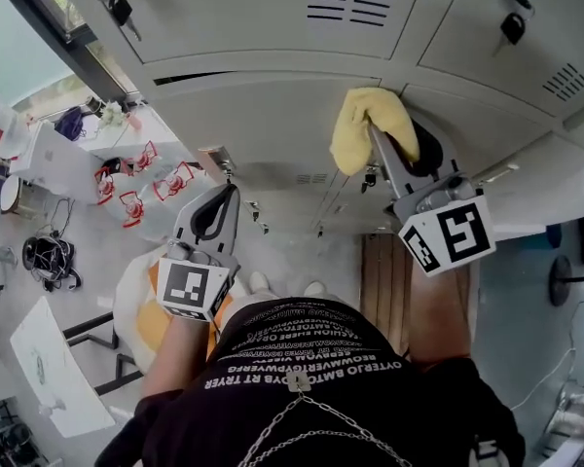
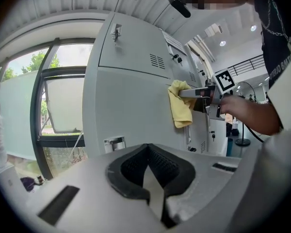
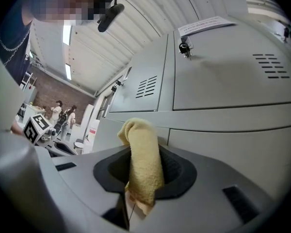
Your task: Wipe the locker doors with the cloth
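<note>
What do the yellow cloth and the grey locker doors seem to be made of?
The cloth: probably terry or microfibre fabric, soft and matte; a fuzzy pile shows and it folds limply in the right gripper. The locker doors: likely painted sheet metal, smooth light-grey finish; punched vent slots and crisp flat panels suggest it.

Keys (image 1: 123, 12), window (image 2: 63, 101), white table (image 1: 63, 168).
</note>
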`<state>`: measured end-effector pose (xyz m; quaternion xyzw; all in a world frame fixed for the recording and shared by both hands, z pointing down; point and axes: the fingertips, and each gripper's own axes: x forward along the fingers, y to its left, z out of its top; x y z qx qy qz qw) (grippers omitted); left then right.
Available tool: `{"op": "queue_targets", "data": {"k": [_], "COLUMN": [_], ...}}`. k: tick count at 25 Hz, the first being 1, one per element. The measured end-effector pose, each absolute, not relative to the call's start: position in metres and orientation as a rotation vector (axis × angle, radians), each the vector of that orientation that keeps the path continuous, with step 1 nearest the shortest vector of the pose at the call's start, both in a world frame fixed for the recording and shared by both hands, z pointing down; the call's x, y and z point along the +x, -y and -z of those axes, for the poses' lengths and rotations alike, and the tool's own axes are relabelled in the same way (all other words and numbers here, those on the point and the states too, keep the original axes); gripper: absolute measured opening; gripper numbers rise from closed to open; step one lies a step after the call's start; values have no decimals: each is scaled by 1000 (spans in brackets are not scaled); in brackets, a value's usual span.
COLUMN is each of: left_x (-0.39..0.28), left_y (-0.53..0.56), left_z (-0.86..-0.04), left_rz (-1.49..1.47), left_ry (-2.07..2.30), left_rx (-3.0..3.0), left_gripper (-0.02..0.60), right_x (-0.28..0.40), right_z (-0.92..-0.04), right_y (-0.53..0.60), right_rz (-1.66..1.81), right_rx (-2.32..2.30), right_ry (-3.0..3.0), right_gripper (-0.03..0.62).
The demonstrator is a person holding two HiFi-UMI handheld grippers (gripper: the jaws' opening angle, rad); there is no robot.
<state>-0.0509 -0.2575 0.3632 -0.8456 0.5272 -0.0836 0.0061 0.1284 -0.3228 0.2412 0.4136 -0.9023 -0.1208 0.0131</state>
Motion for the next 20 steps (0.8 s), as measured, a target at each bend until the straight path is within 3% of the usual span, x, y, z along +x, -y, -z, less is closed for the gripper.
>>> {"op": "queue_targets", "data": {"k": [20], "left_x": [-83], "left_y": [229], "left_z": [-370], "left_rz": [294], "left_ry": [-1760], "left_rx": [-2559], "left_gripper": [5], "right_x": [18], "right_z": [-256], "right_y": [286], "right_rz": [391], "right_rx": [896], "right_ry": [2934], "right_gripper": [95]}}
